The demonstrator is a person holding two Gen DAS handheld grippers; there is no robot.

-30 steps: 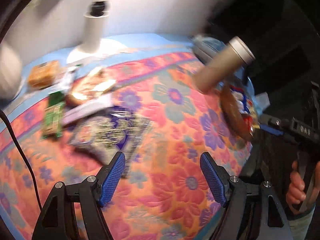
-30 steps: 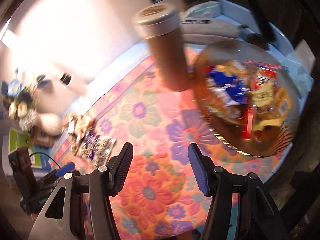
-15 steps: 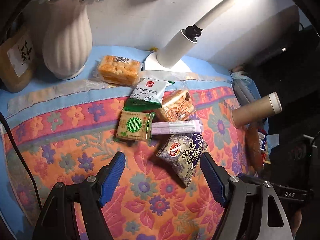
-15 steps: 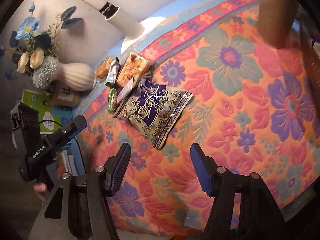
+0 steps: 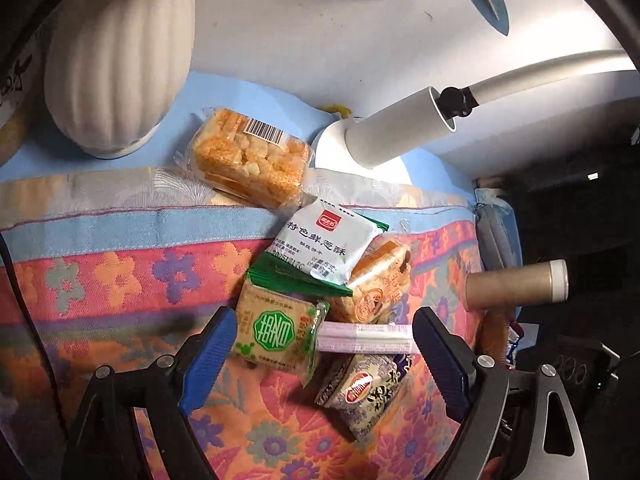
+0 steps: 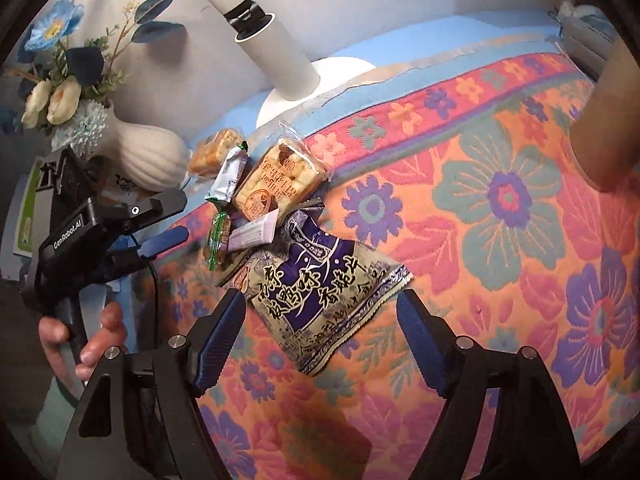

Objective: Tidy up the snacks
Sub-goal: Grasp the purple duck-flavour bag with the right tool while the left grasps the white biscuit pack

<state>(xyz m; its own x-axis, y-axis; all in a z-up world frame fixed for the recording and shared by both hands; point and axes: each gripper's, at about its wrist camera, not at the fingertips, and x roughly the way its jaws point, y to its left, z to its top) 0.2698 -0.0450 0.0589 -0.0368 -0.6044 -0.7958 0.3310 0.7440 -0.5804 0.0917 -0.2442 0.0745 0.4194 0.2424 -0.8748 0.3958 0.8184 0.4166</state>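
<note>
Left wrist view: the left hand-held gripper (image 5: 320, 344) has come down close over the snack pile, jaws just opening wide around the square green-logo cracker packet (image 5: 276, 330), holding nothing.

Right wrist view: the right hand-held gripper (image 6: 320, 340) has swung over too, jaws just opening around the purple-and-gold foil snack bag (image 6: 320, 292), probably not touching. Grabbing looks next.

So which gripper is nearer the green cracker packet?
Left. The left gripper frames the green cracker packet; the right gripper hangs over the purple bag.
</note>
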